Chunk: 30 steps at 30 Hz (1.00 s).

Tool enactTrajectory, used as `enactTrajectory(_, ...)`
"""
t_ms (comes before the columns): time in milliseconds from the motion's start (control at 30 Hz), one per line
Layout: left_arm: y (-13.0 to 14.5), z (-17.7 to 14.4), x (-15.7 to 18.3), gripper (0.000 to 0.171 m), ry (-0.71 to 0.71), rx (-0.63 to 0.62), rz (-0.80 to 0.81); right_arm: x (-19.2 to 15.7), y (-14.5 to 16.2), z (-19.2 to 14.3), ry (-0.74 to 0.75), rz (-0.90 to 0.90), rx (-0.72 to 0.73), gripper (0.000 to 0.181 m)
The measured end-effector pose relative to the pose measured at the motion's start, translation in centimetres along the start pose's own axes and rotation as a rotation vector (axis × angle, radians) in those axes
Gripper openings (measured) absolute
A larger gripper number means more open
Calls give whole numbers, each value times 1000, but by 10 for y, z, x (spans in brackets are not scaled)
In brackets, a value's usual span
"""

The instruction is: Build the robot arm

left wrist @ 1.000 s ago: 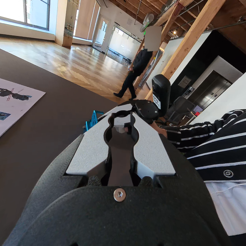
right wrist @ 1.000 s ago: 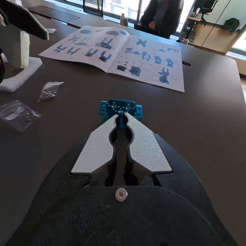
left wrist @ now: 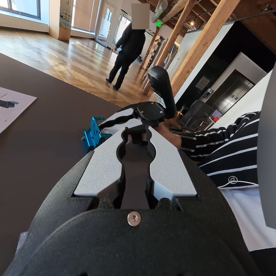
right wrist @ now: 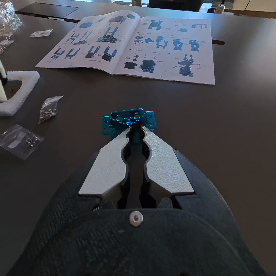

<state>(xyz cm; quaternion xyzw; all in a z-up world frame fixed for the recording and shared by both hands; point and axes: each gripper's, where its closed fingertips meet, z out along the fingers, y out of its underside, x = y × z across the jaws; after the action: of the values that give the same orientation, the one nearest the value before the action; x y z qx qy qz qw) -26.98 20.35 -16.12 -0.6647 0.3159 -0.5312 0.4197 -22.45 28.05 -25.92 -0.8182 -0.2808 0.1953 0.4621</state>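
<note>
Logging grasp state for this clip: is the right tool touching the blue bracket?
Touching. The right wrist view shows the right tool closed on the blue bracket, its fingertips pinching the bracket's near edge.

One blue bracket (right wrist: 129,119), one open booklet (right wrist: 134,44), one foam piece (right wrist: 22,88), at least four clear bags (right wrist: 47,109) at the left, two hand-held grippers (right wrist: 135,129), one walking person (left wrist: 127,55).
</note>
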Motion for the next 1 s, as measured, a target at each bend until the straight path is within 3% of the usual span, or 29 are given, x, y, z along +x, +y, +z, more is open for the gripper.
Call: enactTrajectory(1000,3,4,9,22,45,-17,-23,-6,3,-9,-57,3,5,3)
